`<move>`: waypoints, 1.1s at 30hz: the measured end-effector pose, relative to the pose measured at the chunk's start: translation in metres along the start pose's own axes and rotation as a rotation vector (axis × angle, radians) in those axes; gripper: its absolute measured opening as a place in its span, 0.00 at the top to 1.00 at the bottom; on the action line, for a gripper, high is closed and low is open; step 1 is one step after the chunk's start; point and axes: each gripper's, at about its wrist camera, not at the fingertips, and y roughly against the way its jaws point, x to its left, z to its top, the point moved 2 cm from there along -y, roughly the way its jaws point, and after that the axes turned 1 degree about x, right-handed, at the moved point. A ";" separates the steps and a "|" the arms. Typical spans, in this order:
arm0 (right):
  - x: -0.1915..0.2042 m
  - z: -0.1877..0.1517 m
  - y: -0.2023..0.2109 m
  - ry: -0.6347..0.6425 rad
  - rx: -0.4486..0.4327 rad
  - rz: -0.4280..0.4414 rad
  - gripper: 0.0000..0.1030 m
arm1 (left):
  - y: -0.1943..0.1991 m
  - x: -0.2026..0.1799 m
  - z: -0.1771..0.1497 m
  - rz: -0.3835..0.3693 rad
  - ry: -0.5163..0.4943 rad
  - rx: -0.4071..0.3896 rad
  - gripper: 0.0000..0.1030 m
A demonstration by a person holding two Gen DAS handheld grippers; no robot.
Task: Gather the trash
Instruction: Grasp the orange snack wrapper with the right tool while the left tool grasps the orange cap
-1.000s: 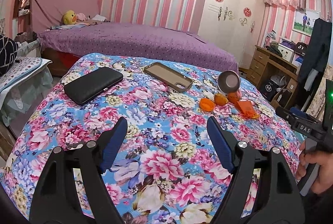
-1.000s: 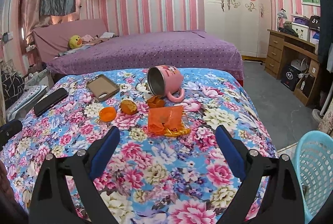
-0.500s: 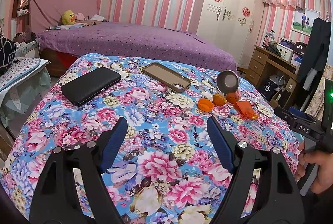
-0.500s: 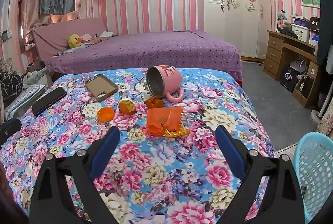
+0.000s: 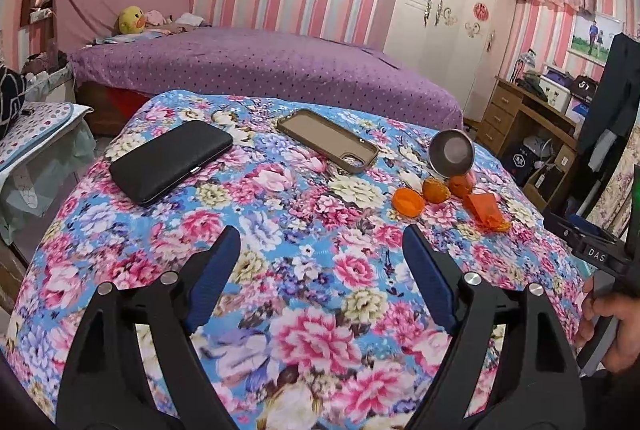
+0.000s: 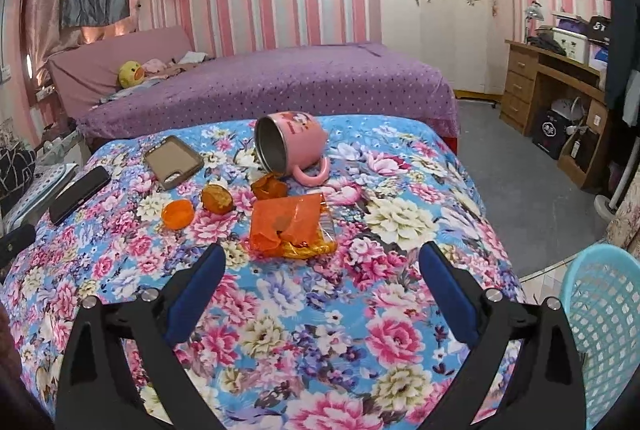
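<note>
A crumpled orange wrapper (image 6: 290, 226) lies on the floral cloth (image 6: 320, 318) just beyond my right gripper (image 6: 323, 248). Its jaws are opening, nothing between them. Three bits of orange peel (image 6: 178, 214) (image 6: 217, 199) (image 6: 268, 187) sit left of and behind the wrapper. From the left wrist view the peel (image 5: 407, 201) and the wrapper (image 5: 486, 208) are far off to the right. My left gripper (image 5: 320, 234) hovers over bare cloth, its jaws opening and empty. A light blue basket (image 6: 604, 330) stands on the floor at the right.
A pink mug (image 6: 292, 144) lies tipped over behind the peel. A brown phone case (image 5: 327, 140) and a black phone (image 5: 170, 160) rest on the far left of the cloth. A hand (image 5: 608, 326) holds the right gripper. Beyond are a purple bed (image 6: 280, 86) and a desk (image 6: 560, 70).
Both pairs of jaws stand a little wider. In the right wrist view the wrapper and mug have slid left and the basket shows more. The left wrist view has shifted only slightly.
</note>
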 end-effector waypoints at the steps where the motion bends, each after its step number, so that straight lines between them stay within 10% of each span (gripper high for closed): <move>1: 0.001 0.002 -0.005 0.015 0.011 -0.004 0.07 | -0.005 -0.002 0.002 -0.001 -0.002 0.008 0.21; 17: 0.032 0.013 -0.121 0.117 0.305 -0.002 0.10 | -0.077 -0.043 0.013 -0.062 -0.071 0.158 0.19; 22: 0.031 0.021 -0.108 0.110 0.273 0.076 0.67 | -0.093 -0.064 0.020 -0.087 -0.092 0.166 0.19; 33: -0.005 0.033 -0.058 0.039 0.147 0.156 0.73 | -0.134 -0.099 0.028 -0.085 -0.132 0.215 0.19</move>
